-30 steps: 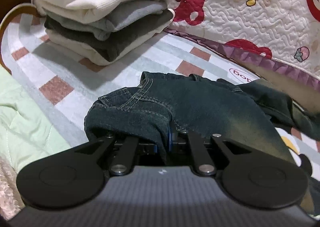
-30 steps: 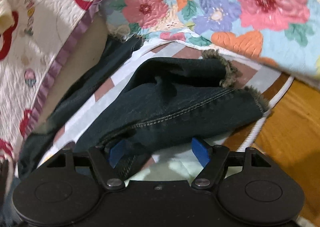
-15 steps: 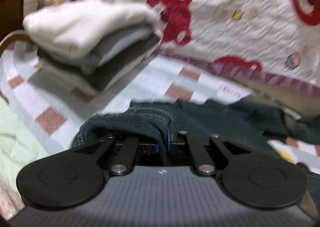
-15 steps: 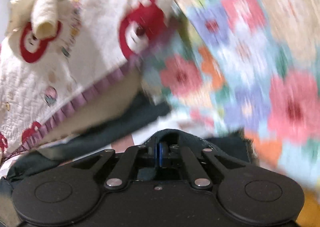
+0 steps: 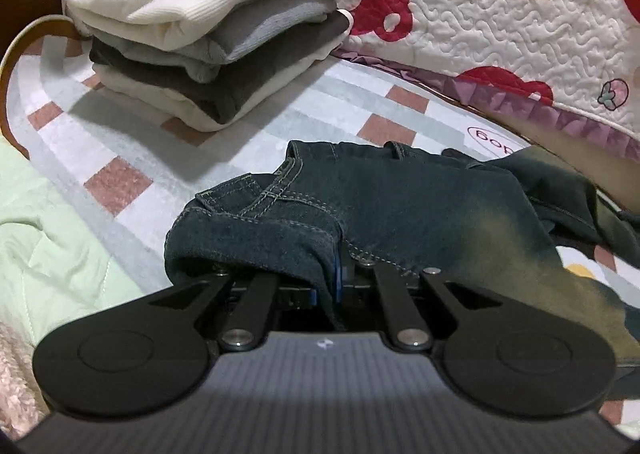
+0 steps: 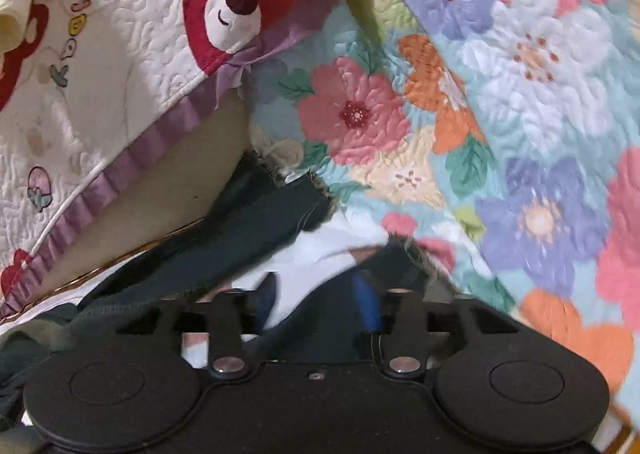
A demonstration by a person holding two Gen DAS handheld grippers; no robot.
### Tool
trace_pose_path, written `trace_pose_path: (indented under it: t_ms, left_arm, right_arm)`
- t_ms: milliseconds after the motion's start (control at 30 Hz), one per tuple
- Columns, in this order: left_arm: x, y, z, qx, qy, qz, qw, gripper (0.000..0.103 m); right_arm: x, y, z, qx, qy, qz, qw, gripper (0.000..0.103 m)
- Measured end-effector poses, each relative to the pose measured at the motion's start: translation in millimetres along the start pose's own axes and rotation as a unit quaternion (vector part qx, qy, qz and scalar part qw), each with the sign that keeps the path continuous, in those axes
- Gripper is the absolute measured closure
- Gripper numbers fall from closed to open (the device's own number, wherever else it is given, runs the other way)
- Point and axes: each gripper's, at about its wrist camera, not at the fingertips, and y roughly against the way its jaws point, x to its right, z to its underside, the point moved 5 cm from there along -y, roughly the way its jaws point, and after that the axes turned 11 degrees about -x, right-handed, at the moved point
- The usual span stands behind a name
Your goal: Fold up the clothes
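Left wrist view showed the left gripper (image 5: 334,286) clamped as before on the dark blue denim jeans (image 5: 400,205), lying mid-frame below a stack of folded white and grey knitwear (image 5: 208,33) at upper left. Half a second earlier the right gripper (image 6: 316,302) was pinched shut; now its fingers stood apart over denim, so that end seemed released.

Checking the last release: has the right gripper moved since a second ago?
Yes. The right gripper has swung up and left toward the bear quilt, past the floral quilt. Its fingers stand apart over the jeans.
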Motion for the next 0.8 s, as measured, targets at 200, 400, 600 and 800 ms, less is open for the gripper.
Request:
trace_pose_path:
  t_ms: [200,400,600,800]
  left_arm:
    - [-5,0,7,0.001,0.006,0.011,0.9999,0.096]
    - [-12,0,11,-0.003,0.028,0.028,0.9992,0.094]
    - [-8,-3,15,-0.006,0.015,0.009,0.9998,0.092]
    - [-8,-4,17,-0.004,0.013,0.01,0.9999,0.092]
  right_arm:
    - [26,4,40,-0.044,-0.054,-0.025,0.997,0.042]
    - [48,6,73,-0.084,-0.108,-0.053,0.989,0.042]
    - [37,-21,55,-0.114,-0.158,-0.08,0.978,0.039]
    - [-4,-60,52,-0.115,-0.108,-0.013,0.987,0.027]
